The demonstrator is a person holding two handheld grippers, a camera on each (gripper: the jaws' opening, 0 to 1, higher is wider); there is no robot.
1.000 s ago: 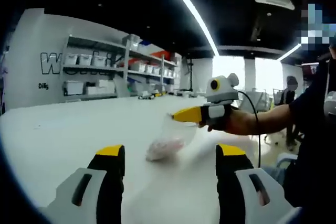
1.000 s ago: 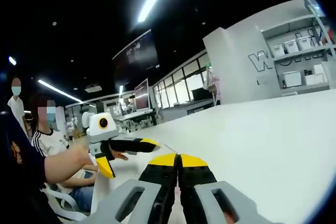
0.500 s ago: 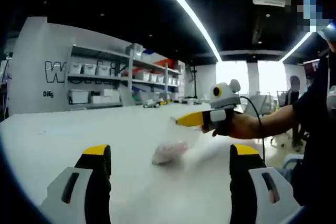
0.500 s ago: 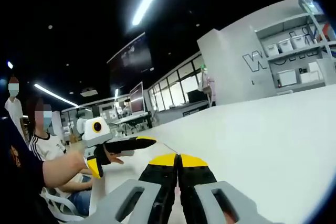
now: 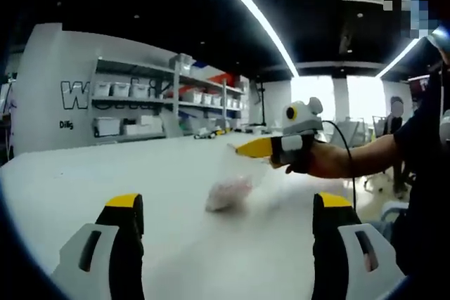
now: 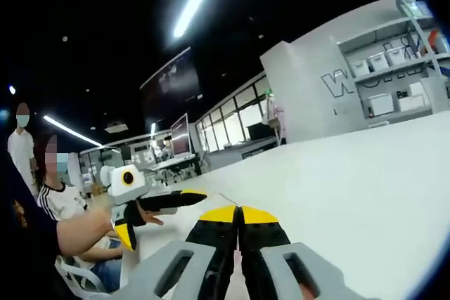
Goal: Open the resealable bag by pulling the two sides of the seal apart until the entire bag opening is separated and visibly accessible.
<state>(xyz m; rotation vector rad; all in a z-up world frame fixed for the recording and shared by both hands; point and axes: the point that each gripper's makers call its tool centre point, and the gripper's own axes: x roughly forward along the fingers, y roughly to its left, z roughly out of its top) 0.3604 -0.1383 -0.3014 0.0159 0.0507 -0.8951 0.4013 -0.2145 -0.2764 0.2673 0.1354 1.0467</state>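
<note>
Your right tongs (image 5: 242, 149) are pressed together on the top edge of the clear resealable bag (image 5: 235, 180), holding it up so that it hangs over the white counter (image 5: 84, 180). In the left gripper view the bag is blurred, with a pale pinkish lump (image 5: 228, 193) sagging in its lower part, just above the counter or resting on it; you cannot tell which. The seal itself is too faint to judge whether it is parted.

Your left tongs (image 5: 223, 205) stand wide apart, nothing between them, on the near side of the bag and short of it. In the right gripper view the right tongs (image 6: 239, 210) show their yellow tips closed tight, a thin clear edge of the bag (image 6: 228, 199) rising from between them, and the left tongs (image 6: 158, 214) sit beside that edge, spread and apart from it.

Beyond the bag, shelves with white bins (image 5: 130, 107) line the wall behind the counter.
</note>
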